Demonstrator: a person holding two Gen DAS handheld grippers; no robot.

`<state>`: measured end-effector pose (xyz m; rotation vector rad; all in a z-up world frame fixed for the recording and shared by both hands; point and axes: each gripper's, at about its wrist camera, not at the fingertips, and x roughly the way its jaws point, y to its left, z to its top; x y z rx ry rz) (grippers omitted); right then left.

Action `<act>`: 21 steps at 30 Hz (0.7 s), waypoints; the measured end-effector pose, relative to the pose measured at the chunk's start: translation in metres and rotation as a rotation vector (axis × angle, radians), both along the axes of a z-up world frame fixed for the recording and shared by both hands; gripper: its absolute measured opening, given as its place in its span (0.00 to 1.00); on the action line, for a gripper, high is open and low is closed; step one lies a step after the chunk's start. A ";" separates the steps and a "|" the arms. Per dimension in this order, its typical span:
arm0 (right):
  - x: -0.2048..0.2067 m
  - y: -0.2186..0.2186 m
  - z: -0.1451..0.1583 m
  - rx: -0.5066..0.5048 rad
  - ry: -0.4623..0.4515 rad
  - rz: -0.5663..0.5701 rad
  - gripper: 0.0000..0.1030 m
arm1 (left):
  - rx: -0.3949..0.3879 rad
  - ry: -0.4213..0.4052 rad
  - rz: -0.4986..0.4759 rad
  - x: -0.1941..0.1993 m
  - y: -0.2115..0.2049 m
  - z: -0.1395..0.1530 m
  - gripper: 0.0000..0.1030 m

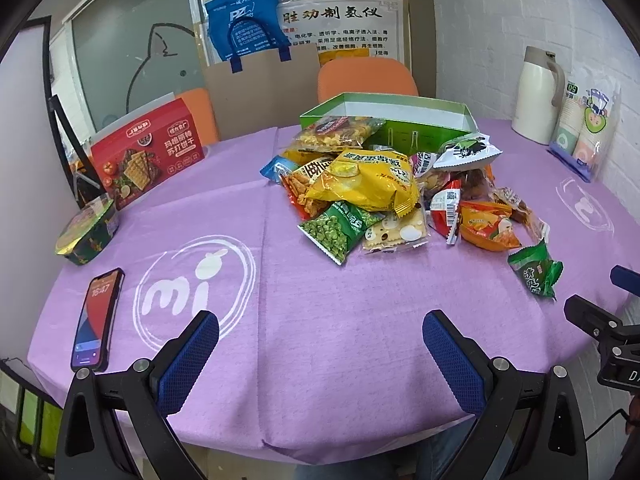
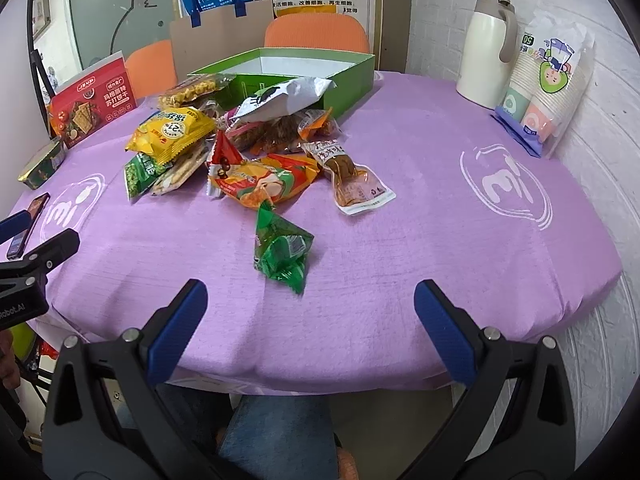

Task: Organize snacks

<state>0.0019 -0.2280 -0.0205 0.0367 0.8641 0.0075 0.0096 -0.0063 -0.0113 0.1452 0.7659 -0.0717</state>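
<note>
A heap of snack packets lies mid-table on the purple cloth, topped by a yellow chip bag (image 1: 366, 180) (image 2: 172, 132). Behind it stands an open green box (image 1: 404, 118) (image 2: 304, 72). A small green packet (image 1: 536, 270) (image 2: 282, 248) lies apart, closest to the front edge. An orange packet (image 2: 264, 184) and a clear brown-snack pouch (image 2: 348, 176) flank the heap. My left gripper (image 1: 320, 334) is open over bare cloth near the front edge. My right gripper (image 2: 310, 300) is also open, just short of the green packet. Both hold nothing.
A red cracker box (image 1: 148, 152) and a foil-lidded bowl (image 1: 86, 232) sit at the left, with a phone (image 1: 98, 318) near the front left. A white jug (image 2: 486, 50) and a pack of paper cups (image 2: 548, 88) stand at the back right. Orange chairs (image 1: 366, 80) stand behind the table.
</note>
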 end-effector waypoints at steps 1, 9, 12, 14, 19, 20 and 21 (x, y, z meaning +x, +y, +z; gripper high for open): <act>0.001 0.000 -0.001 -0.002 0.005 0.001 1.00 | 0.001 0.001 -0.001 0.001 -0.001 0.000 1.00; 0.012 -0.005 -0.012 0.058 0.024 0.017 1.00 | 0.031 -0.011 -0.025 0.008 -0.009 -0.003 1.00; 0.010 -0.005 -0.015 0.045 -0.005 0.039 1.00 | 0.032 0.002 -0.032 0.013 -0.010 -0.007 1.00; 0.009 -0.007 -0.018 0.055 -0.011 0.046 1.00 | 0.019 0.024 -0.028 0.017 -0.009 -0.012 1.00; 0.013 -0.015 -0.028 0.091 -0.009 0.052 1.00 | -0.032 0.037 -0.061 0.027 -0.009 -0.011 1.00; 0.015 -0.015 -0.030 0.101 -0.006 0.057 1.00 | -0.038 0.037 -0.070 0.028 -0.011 -0.010 1.00; 0.017 -0.015 -0.031 0.112 -0.003 0.064 1.00 | -0.044 0.039 -0.080 0.029 -0.012 -0.009 1.00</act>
